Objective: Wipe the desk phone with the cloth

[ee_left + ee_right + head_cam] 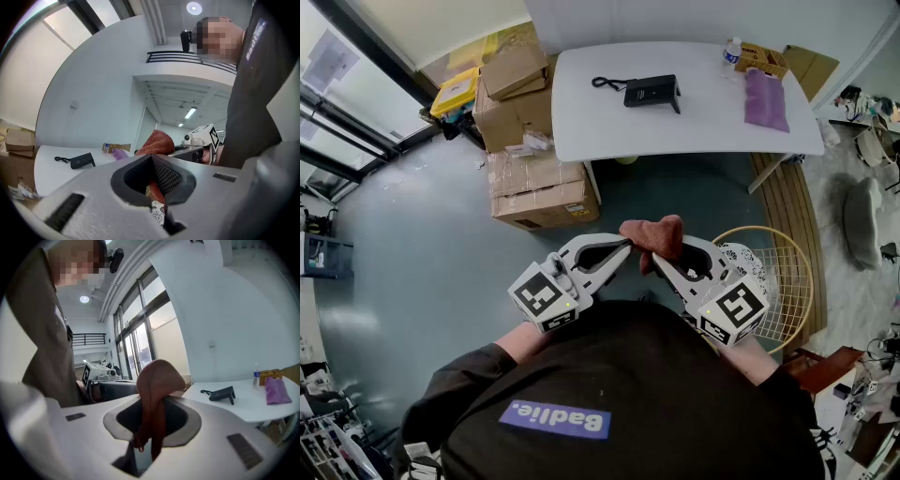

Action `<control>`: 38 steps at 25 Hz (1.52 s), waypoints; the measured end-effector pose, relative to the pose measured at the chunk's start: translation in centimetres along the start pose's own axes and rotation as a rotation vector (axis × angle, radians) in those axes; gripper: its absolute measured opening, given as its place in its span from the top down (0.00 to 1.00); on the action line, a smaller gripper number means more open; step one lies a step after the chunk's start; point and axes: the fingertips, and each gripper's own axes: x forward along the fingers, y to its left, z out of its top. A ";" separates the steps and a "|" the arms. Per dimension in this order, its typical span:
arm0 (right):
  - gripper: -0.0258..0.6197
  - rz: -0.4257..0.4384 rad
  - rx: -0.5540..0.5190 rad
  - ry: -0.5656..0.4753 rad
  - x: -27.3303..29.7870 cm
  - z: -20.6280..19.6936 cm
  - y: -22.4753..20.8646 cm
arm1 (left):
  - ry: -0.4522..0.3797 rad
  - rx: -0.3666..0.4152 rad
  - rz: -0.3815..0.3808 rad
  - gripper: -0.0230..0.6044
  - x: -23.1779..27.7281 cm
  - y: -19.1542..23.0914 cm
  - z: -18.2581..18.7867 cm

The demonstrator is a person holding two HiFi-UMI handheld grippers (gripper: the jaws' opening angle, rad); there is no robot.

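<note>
The black desk phone [652, 92] stands on the white table [581, 122] far ahead of me; it also shows small in the left gripper view [82, 161] and the right gripper view [222, 393]. A red-brown cloth [654, 236] is bunched between both grippers, close to my chest. My right gripper [659, 262] is shut on the cloth [157, 380], which hangs down through its jaws. The left gripper [625, 246] meets the cloth from the left, and a red strip of it sits in its shut jaws [152, 187]. The rest of the cloth [157, 143] bulges above.
On the table lie a purple cloth [765, 98], a water bottle [730, 52] and a yellow box [762, 58]. Cardboard boxes [534, 183] are stacked left of the table. A wire basket [778, 281] stands on the floor by my right side.
</note>
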 end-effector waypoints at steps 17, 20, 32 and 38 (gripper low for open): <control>0.82 0.049 0.011 -0.007 -2.3 -1.0 -1.9 | -0.009 0.002 0.055 0.95 2.6 -1.3 -0.8; 0.82 0.044 0.029 0.000 -2.7 -1.4 -3.0 | -0.010 0.002 0.056 0.95 3.3 -1.2 -0.9; 0.82 -0.025 0.024 0.012 1.6 -0.5 -9.0 | -0.024 0.009 -0.004 0.95 6.8 5.7 -0.2; 0.82 -0.079 0.042 0.012 7.2 2.2 -13.4 | -0.033 0.010 -0.068 0.95 8.7 12.9 2.5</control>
